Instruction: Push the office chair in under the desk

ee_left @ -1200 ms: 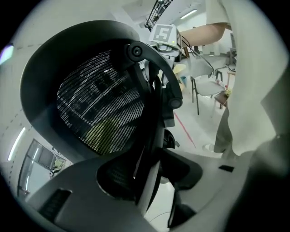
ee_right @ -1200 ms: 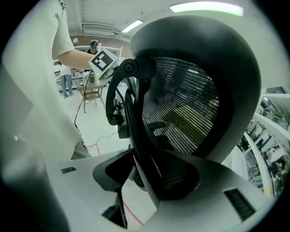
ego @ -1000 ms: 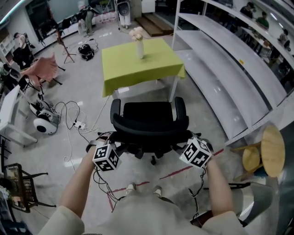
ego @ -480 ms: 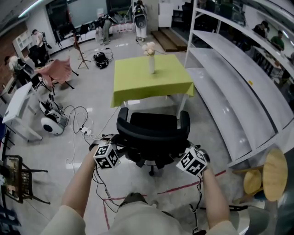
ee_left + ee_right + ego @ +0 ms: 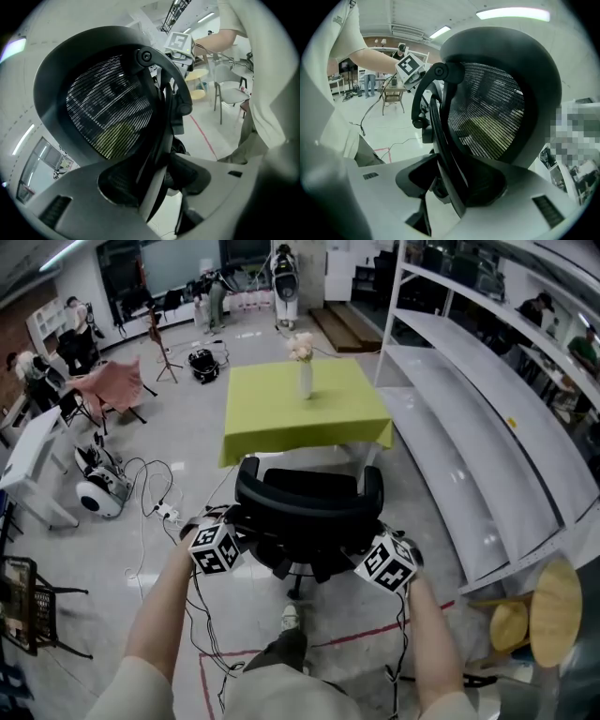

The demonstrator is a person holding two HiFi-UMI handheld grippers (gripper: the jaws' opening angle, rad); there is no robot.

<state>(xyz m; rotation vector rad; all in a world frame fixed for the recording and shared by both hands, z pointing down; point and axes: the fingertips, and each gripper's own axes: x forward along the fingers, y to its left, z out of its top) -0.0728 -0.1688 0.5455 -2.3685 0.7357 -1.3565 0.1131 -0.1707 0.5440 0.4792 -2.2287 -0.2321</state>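
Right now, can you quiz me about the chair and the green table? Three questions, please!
1. True or false: the office chair is already tucked in under the desk.
2. What colour is the cloth on the desk? A red, B yellow-green, C blue.
3. What stands on top of the desk?

Key:
1. False. The chair's whole seat shows in front of the desk.
2. B.
3. A white vase with pale flowers in it.
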